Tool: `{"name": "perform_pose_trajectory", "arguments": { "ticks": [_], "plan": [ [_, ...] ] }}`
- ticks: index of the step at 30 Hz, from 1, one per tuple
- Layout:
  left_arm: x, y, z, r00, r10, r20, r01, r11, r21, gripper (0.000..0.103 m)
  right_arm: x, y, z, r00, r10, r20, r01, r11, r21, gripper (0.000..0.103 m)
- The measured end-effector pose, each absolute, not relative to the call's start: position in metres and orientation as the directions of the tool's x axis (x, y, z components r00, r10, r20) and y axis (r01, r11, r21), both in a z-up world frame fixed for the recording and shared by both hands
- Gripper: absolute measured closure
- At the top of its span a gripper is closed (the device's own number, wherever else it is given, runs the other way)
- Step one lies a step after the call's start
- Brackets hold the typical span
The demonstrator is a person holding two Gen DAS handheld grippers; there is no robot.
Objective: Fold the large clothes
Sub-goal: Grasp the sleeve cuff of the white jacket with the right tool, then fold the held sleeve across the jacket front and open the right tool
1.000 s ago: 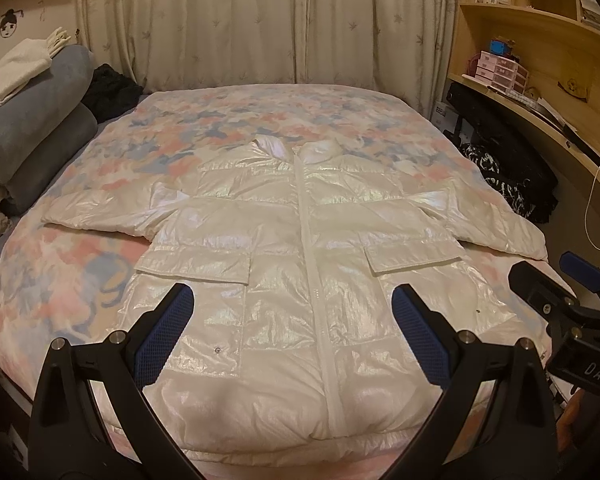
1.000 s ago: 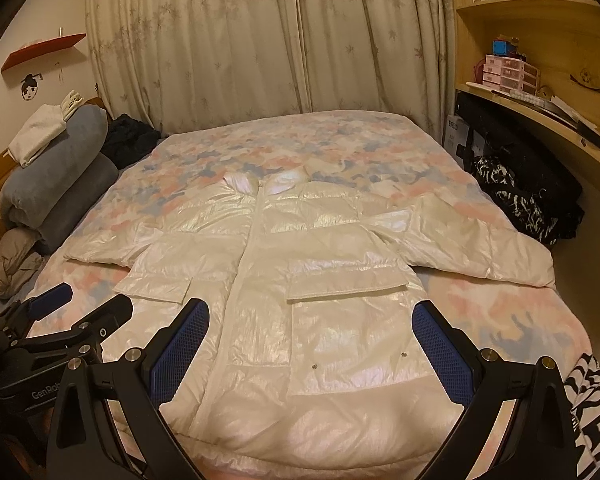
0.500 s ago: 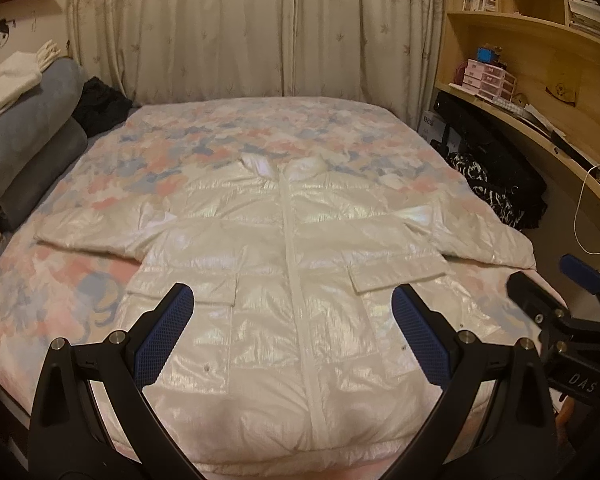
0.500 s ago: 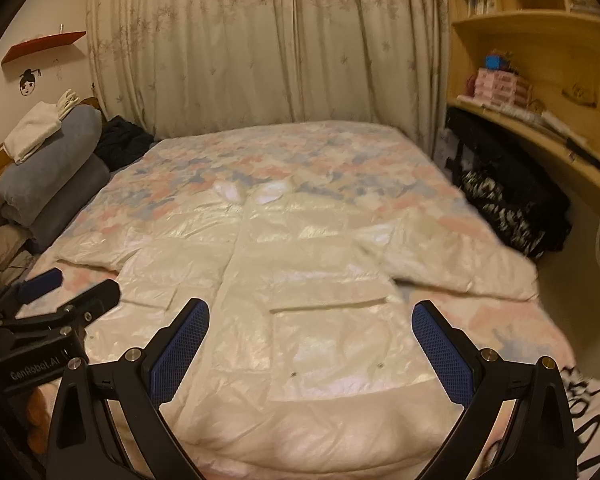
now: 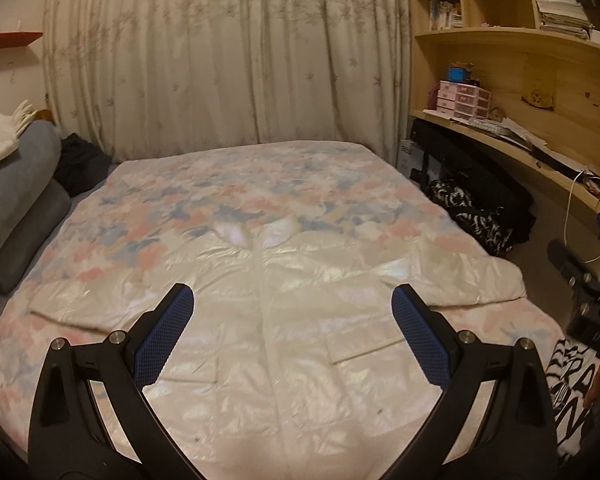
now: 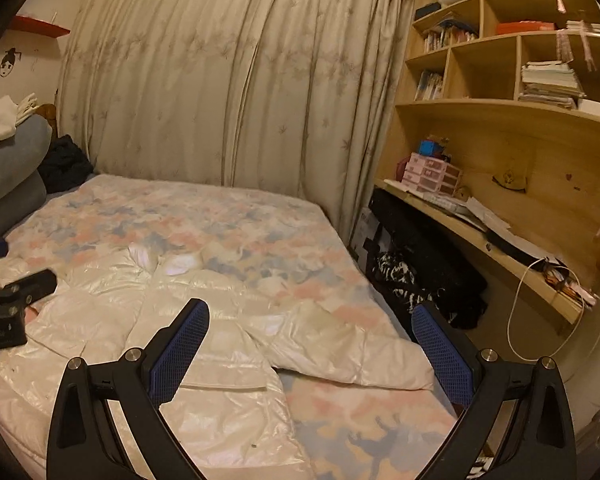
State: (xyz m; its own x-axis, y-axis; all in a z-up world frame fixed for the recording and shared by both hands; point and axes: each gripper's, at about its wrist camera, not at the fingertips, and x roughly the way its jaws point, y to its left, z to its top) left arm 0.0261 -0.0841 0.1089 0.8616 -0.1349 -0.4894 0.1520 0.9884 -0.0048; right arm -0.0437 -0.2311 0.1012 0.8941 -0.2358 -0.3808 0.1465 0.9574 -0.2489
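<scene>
A shiny white puffer jacket point(image 5: 268, 320) lies flat and face up on the bed, zipped, with both sleeves spread out. It also shows in the right wrist view point(image 6: 204, 344), its right sleeve point(image 6: 352, 352) stretched toward the bed's right edge. My left gripper point(image 5: 292, 336) is open and empty above the jacket's middle. My right gripper point(image 6: 308, 352) is open and empty above the right sleeve. The left gripper also shows at the left edge of the right wrist view point(image 6: 12, 304).
The bed has a pastel flowered cover point(image 5: 236, 184). Grey rolled bedding point(image 5: 16, 184) lies at the left. Black bags point(image 5: 480, 208) sit on the floor at the right under a wooden desk and shelves point(image 6: 500, 152). Curtains point(image 5: 220, 60) hang behind.
Both grippers have risen and tilted up, so more curtain and shelf shows. The right gripper has swung right toward the right sleeve. The jacket has not moved.
</scene>
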Motion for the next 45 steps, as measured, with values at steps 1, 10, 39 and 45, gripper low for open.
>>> {"name": "perform_pose_trajectory", "arguments": {
  "ticks": [1, 10, 39, 45],
  "plan": [
    [0.035, -0.092, 0.114, 0.859, -0.147, -0.49, 0.165, 0.986, -0.007, 0.004, -0.04, -0.237, 0.105, 0.888, -0.243, -0.39, 0.149, 0.955, -0.256, 0.001],
    [0.125, -0.149, 0.1, 0.795, -0.246, -0.554, 0.205, 0.969, -0.136, 0.004, 0.033, -0.347, 0.102, 0.847, -0.128, -0.516, 0.161, 0.987, 0.019, 0.001],
    [0.286, -0.262, -0.142, 0.628, -0.215, -0.748, 0.182, 0.975, -0.127, 0.047, 0.193, -0.649, -0.257, 0.555, 0.047, -0.831, 0.697, 0.52, 0.495, 0.075],
    [0.278, -0.228, -0.135, 0.579, -0.199, -0.791, 0.139, 0.98, -0.144, 0.06, 0.205, -0.624, -0.183, 0.663, -0.053, -0.747, 0.591, 0.649, 0.479, 0.094]
  ]
}}
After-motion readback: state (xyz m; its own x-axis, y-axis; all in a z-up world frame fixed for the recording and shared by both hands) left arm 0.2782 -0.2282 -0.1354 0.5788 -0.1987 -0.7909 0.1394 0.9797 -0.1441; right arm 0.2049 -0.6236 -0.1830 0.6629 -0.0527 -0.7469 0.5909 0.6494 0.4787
